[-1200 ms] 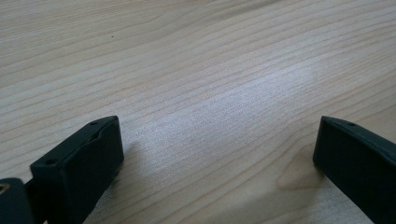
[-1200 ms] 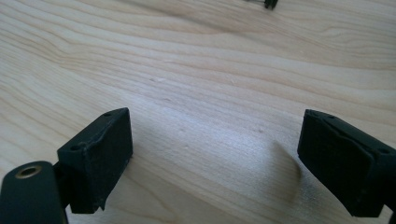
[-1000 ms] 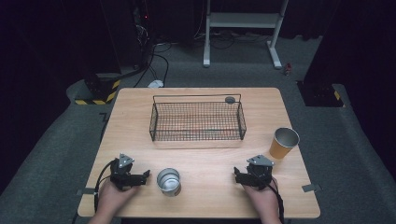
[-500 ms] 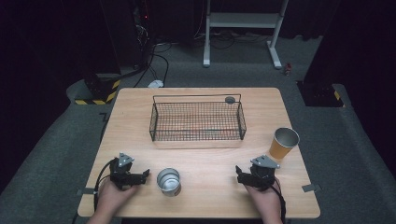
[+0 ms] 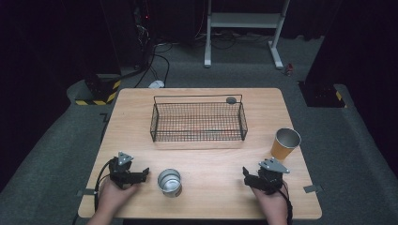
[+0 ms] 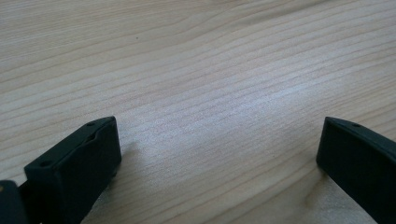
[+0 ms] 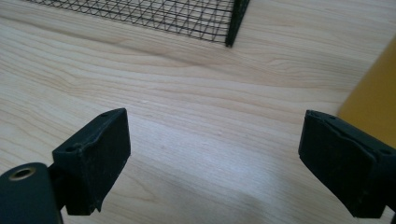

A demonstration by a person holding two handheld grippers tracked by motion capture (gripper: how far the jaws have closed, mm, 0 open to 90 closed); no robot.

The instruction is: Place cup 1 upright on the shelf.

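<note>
The silver cup (image 5: pixel 169 182) stands upright on the wooden table (image 5: pixel 211 159) near its front edge, just beside the left gripper (image 5: pixel 142 174) and well apart from the right gripper (image 5: pixel 247 176). The left gripper rests on the table with its jaws wide, having just been opening, and nothing lies between them; the right gripper also stands with jaws wide and empty, with the orange cup (image 5: pixel 284 144) near it toward the table's right edge. The wire basket (image 5: pixel 198 122) sits at the table's centre, beyond both grippers.
</note>
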